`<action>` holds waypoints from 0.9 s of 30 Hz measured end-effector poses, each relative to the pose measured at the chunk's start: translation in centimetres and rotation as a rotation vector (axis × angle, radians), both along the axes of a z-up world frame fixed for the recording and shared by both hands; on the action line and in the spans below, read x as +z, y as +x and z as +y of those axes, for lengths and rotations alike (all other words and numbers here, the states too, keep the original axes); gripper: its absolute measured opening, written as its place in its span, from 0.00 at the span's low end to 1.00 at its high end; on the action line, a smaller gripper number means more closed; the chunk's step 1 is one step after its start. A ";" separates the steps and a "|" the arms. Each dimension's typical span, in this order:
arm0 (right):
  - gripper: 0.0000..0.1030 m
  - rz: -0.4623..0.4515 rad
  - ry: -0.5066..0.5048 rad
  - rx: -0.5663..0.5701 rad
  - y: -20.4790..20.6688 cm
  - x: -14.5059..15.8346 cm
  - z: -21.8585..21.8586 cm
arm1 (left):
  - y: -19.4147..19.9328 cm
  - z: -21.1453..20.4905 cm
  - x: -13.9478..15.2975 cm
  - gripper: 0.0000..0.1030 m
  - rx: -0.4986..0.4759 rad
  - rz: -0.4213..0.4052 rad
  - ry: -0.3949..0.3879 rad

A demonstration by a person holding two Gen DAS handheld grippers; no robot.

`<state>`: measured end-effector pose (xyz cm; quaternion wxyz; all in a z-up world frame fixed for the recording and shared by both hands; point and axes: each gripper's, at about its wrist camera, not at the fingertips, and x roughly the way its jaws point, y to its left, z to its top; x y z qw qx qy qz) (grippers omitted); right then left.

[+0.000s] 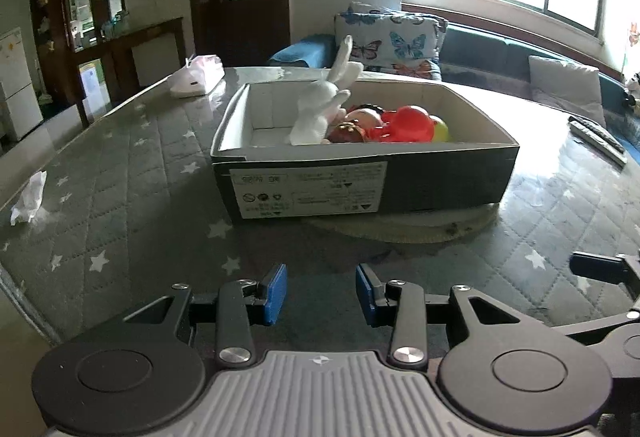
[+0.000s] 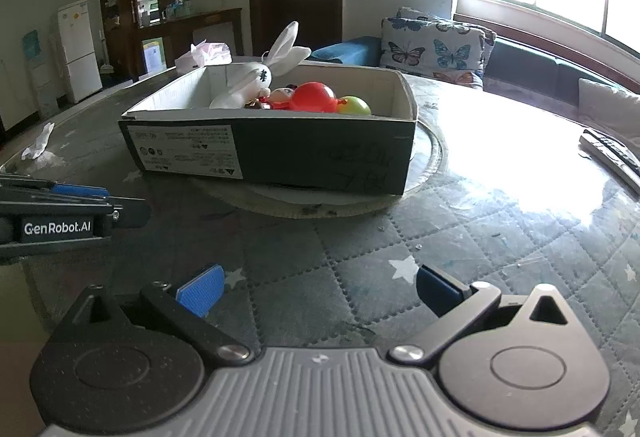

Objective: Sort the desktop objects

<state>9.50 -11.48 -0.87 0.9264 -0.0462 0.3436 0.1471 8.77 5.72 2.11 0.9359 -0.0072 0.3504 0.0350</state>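
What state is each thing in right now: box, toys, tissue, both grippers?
Box: open-topped, on a round mat.
White rabbit toy: in the box, ears above the rim.
Red toy: inside the box.
Crumpled tissue: loose on the table.
Left gripper: open, empty.
Right gripper: open, empty.

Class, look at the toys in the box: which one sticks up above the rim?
The white plush rabbit. Its long ears rise above the cardboard box rim, while the red toy and the yellow-green ball beside it sit lower.
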 end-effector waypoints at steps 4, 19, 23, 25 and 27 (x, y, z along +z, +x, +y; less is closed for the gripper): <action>1.00 -0.002 0.006 -0.010 0.1 0.0 -0.1 | 0.4 0.2 -0.5 0.39 0.012 0.029 -0.011; 1.00 -0.016 0.031 -0.035 0.5 -0.1 0.0 | 0.3 -0.4 0.0 0.39 -0.020 -0.002 -0.014; 1.00 -0.027 0.037 -0.035 0.7 0.0 0.2 | 0.5 -0.5 0.0 0.39 -0.016 -0.016 -0.004; 1.00 -0.031 0.043 -0.034 0.8 0.1 0.3 | 0.6 -0.5 0.0 0.39 -0.013 -0.025 0.009; 1.00 -0.031 0.047 -0.031 1.0 0.2 0.4 | 0.7 -0.6 0.0 0.39 -0.009 -0.034 0.021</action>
